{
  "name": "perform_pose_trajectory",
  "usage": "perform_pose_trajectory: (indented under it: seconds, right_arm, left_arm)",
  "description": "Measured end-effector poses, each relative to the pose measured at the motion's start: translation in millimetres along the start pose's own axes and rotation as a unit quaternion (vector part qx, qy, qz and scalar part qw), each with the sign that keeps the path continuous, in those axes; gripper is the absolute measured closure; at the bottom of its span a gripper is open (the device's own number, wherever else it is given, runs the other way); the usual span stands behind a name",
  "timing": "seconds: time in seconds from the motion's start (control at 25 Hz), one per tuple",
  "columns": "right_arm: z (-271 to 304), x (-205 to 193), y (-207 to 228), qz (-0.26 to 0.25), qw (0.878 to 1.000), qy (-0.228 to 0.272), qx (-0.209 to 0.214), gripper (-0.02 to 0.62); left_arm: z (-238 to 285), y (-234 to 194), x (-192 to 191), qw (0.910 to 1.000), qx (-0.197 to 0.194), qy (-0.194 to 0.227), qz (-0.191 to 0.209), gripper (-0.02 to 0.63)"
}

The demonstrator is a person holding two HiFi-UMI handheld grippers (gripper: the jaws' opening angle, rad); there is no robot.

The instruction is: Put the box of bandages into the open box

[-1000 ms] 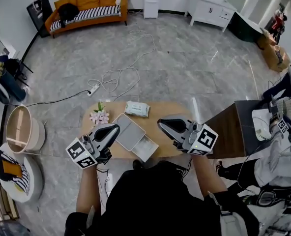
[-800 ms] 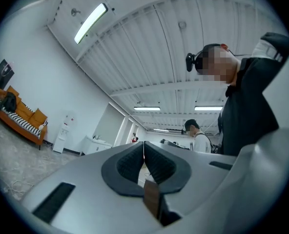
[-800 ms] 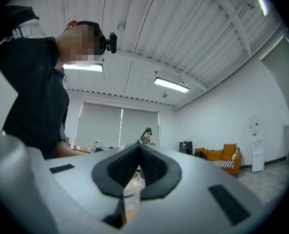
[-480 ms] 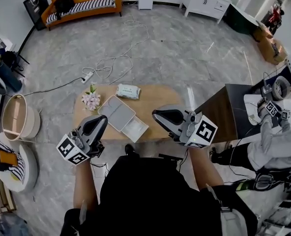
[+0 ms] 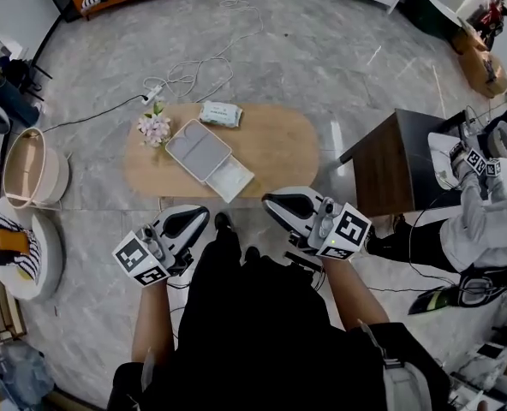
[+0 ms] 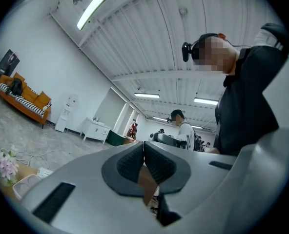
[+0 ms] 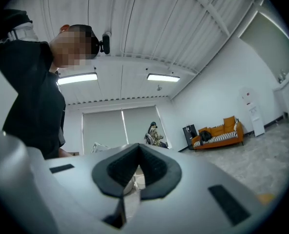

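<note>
The open box (image 5: 229, 181) lies on the oval wooden table (image 5: 279, 144), its grey lid (image 5: 198, 149) flipped out to the left of its white tray. No separate box of bandages can be made out from here. Both grippers are held close to the person's body, over the floor in front of the table. The left gripper (image 5: 199, 217) is shut and empty; its pads (image 6: 133, 163) meet with nothing between them. The right gripper (image 5: 271, 202) is also shut and empty, pads (image 7: 154, 165) closed together. Both gripper views tilt up toward the ceiling.
A pack of wipes (image 5: 220, 114) and a small bunch of flowers (image 5: 154, 127) lie at the table's far side. A dark side table (image 5: 386, 165) stands to the right, a round basket (image 5: 32, 178) to the left. A power strip and cables (image 5: 185, 80) trail across the floor beyond.
The person has stepped back from the table. Both grippers, over the table's front edge a second ago, now hang over the floor, still shut.
</note>
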State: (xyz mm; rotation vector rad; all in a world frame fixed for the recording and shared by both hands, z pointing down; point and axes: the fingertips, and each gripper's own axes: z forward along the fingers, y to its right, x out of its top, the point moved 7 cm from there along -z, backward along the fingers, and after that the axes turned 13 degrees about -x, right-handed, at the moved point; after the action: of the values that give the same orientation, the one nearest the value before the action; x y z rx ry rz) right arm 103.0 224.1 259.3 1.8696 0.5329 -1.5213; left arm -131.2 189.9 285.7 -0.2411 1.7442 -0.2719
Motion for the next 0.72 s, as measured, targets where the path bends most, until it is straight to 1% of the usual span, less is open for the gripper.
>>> perform_pose_trajectory:
  seconds: [0.08,0.2,0.24,0.36,0.48,0.6,0.72]
  right_arm:
    - [4.9,-3.8,-5.2,-0.018,1.000,-0.007,0.015,0.584]
    - [10.8,-2.1,-12.7,-0.064,0.998,-0.010,0.023,0.586]
    - [11.8,-1.3,-14.1,-0.069,0.997,-0.011,0.028,0.586]
    - [10.2,-4.7,-15.1,-0.057,0.997,-0.017,0.039,0.586]
    - [6.8,-10.0,-11.8,-0.047,0.998,-0.025,0.044,0.586]
    - [2.6,-13.2,-9.5,-0.039,0.998,-0.025,0.040,0.586]
    - [-3.1,-13.0,-4.7,-0.043,0.998,-0.025,0.038,0.586]
  left_arm:
    - [-2.8,6.0,-5.4,0.9999,0.011,-0.001,0.001,0.589]
    - [-6.0,9.9,-13.7,0.9996,0.026,-0.002,-0.005,0.589]
    - [-5.8,9.2,-15.9,0.9995,0.031,-0.006,-0.007,0.589]
    - [-0.8,6.7,-17.7,0.9989,0.043,-0.013,-0.009,0.589]
    - [9.6,7.6,-11.0,0.9993,0.031,-0.019,0.004,0.589]
    - [13.0,9.8,-14.7,0.9994,0.022,-0.026,0.000,0.589]
    - [15.0,8.0,-20.8,0.9992,0.021,-0.034,-0.005,0.589]
